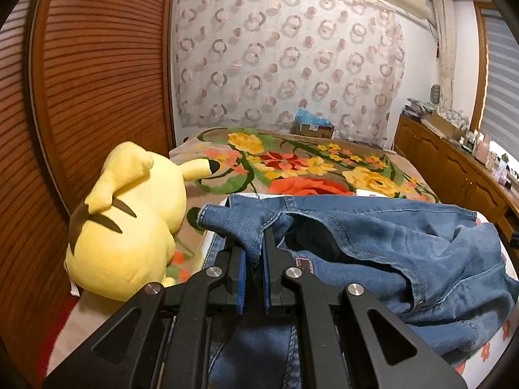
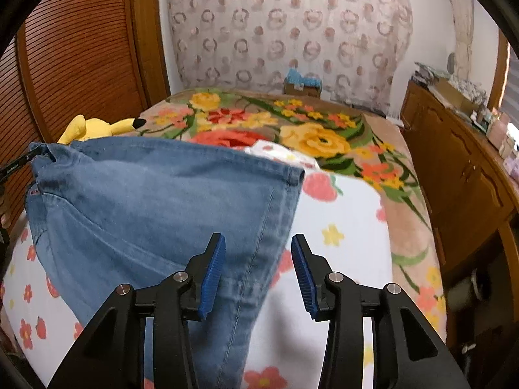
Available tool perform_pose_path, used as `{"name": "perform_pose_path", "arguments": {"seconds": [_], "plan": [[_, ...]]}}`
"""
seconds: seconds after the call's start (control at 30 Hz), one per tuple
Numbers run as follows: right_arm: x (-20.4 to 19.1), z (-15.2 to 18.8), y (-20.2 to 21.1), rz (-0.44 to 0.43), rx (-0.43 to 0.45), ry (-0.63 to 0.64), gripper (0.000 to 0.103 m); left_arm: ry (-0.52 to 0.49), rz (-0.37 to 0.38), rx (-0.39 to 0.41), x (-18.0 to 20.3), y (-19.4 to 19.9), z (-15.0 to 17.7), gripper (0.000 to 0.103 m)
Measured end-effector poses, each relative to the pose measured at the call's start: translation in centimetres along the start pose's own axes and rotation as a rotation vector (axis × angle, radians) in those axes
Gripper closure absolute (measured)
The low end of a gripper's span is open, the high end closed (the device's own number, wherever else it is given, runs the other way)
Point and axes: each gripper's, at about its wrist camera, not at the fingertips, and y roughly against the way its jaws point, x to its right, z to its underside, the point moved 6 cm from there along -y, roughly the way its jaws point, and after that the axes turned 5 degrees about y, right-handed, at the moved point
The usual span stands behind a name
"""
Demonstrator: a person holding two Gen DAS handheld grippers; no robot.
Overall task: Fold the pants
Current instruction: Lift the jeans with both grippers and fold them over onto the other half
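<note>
Pants [image 2: 155,201] lie across bed [image 2: 343,214], folded edge facing far end. Left gripper [image 1: 254,249] clamped on hem; right gripper [image 2: 258,259] jaws apart, empty. Only left view shows whole plush toy [image 1: 129,227].

Even warm indoor light; strong fisheye bending, dark corners; slight blur right view.

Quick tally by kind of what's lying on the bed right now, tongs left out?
Blue denim pants: 1
Yellow plush toy: 1
Floral fleece blanket: 1
White flower-print sheet: 1
Total: 4
</note>
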Motion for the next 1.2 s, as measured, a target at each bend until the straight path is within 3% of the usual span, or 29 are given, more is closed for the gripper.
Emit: {"name": "perform_pose_path", "arguments": {"seconds": [0.23, 0.73, 0.77, 0.8, 0.87, 1.2], "plan": [[0.4, 0.3, -1.3, -0.049, -0.08, -0.04, 0.058, 0.021, 0.0, -0.008, -0.6, -0.5, 1.3, 0.094], [0.2, 0.4, -2.4, -0.108, -0.125, -0.09, 0.058, 0.038, 0.025, 0.009, -0.8, 0.2, 2.1, 0.094], [0.0, 0.5, -2.5, -0.113, -0.124, -0.091, 0.062, 0.039, 0.027, 0.011, -0.7, 0.4, 2.0, 0.094], [-0.1, 0.5, -2.3, -0.112, -0.122, -0.088, 0.076, 0.041, 0.03, 0.013, -0.8, 0.5, 1.9, 0.094], [-0.4, 0.6, -2.0, -0.094, -0.119, -0.069, 0.09, 0.041, 0.034, 0.019, -0.8, 0.8, 1.8, 0.094], [-0.5, 0.7, 3.3, -0.061, 0.013, -0.073, 0.094, 0.033, 0.048, 0.039, -0.8, 1.5, 1.4, 0.094]]}}
